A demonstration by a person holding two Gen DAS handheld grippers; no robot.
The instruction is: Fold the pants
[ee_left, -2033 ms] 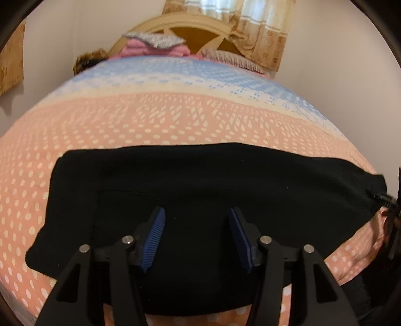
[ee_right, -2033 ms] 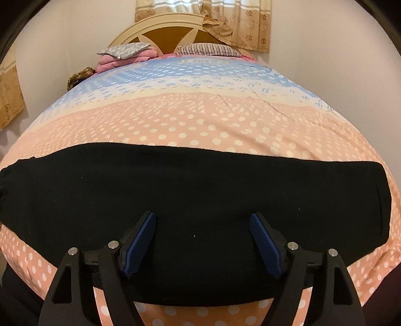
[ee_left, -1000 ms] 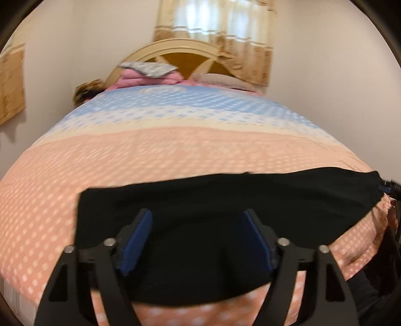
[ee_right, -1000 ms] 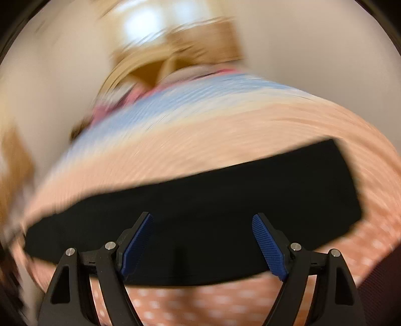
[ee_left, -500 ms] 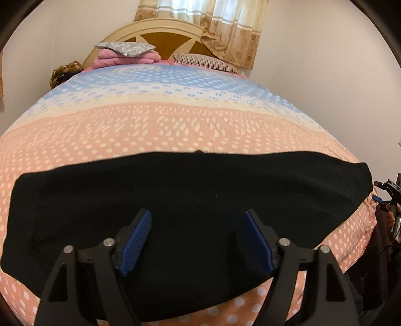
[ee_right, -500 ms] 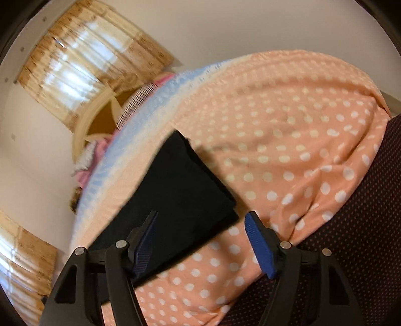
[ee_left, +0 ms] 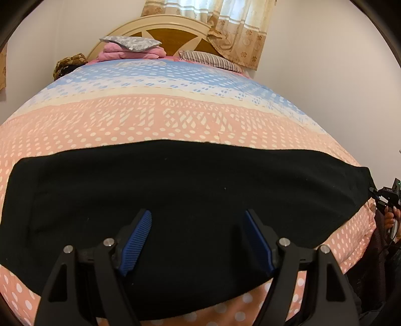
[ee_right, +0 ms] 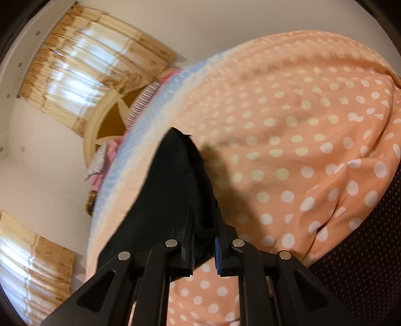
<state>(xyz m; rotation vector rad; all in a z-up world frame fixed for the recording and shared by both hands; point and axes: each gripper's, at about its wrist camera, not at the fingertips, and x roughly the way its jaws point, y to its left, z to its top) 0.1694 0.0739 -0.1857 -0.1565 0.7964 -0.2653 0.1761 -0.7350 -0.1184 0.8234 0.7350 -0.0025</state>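
**One end pinched, one gripper waiting**

Two layers at least, I judge, sit in the black pants point(ee_left: 190, 200), which lie as a long flat band across the near edge of the bed point(ee_left: 175, 117), running from nine o'clock to three o'clock in my left view. My right gripper point(ee_right: 203, 253) has just been closing, and its jaws now pinch the cloth at the three o'clock end, where the fabric bunches into a peak. My left gripper point(ee_left: 198, 240) hovers over the band's middle at six o'clock, jaws spread wide, holding nothing.

I expect the cloth to be soft, limp and light: it should drape and sag from any single hold, and slide little on the dotted sheet. A corner grip like the right one suits it. I judge the left should take the same end's other corner, so the edge lifts level.

Pillows point(ee_left: 208, 59) rest by the headboard point(ee_left: 160, 27) at twelve o'clock, under a curtain point(ee_left: 225, 22).
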